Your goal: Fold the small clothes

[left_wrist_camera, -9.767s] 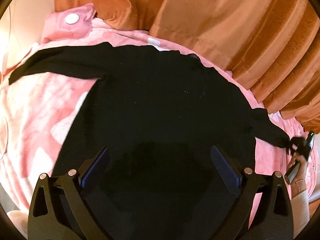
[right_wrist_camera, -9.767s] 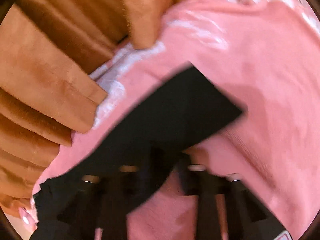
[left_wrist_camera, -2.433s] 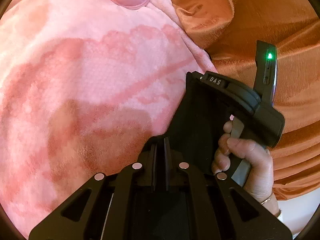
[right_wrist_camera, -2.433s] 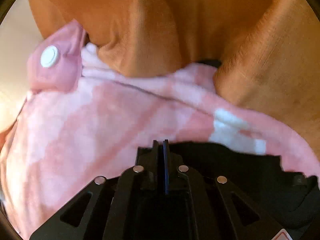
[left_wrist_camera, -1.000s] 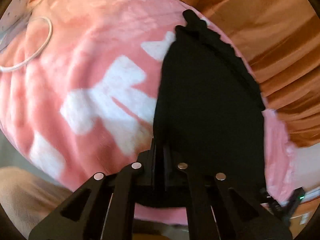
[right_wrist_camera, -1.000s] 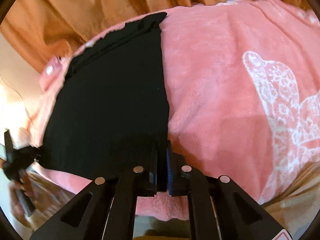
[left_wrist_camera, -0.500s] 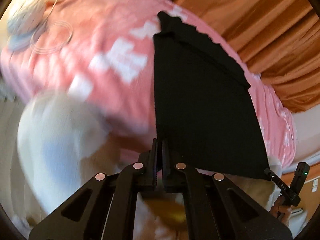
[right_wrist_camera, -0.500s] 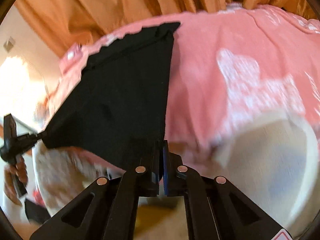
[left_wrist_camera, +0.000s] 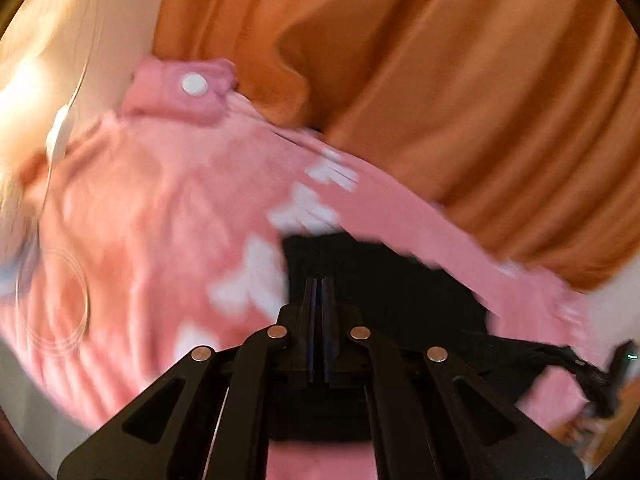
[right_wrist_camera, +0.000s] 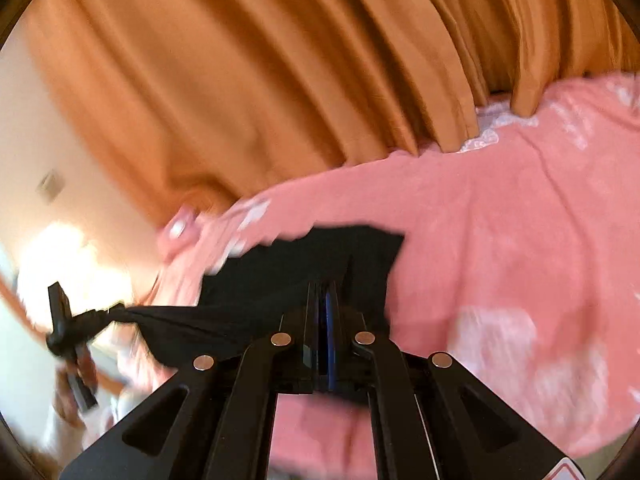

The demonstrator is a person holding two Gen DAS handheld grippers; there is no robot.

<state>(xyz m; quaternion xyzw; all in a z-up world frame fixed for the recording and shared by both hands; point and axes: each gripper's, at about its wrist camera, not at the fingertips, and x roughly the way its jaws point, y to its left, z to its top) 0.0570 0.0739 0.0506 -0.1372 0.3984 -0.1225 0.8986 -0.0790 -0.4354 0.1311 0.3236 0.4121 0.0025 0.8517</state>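
Note:
A black garment [left_wrist_camera: 384, 280] hangs stretched between my two grippers above a pink blanket [left_wrist_camera: 160, 208]. My left gripper [left_wrist_camera: 318, 280] is shut on one corner of its edge. The right gripper [right_wrist_camera: 325, 286] is shut on the other corner, with the black garment [right_wrist_camera: 320, 256] bunched ahead of the fingers. In the right wrist view the left gripper [right_wrist_camera: 60, 320] shows at the far left, the cloth pulled taut to it. The left wrist view catches the right gripper [left_wrist_camera: 612, 372] at the far right edge. Both views are motion-blurred.
Orange curtains [left_wrist_camera: 440, 80] hang right behind the bed and brush the blanket's far edge. A pink pouch with a white button [left_wrist_camera: 192, 84] lies at the back left. A white cable loop [left_wrist_camera: 56, 300] rests on the blanket's left side.
Both grippers have risen and swung toward the curtains, carrying the garment's near edge with them. The person's lap has left both views, and less black cloth shows ahead.

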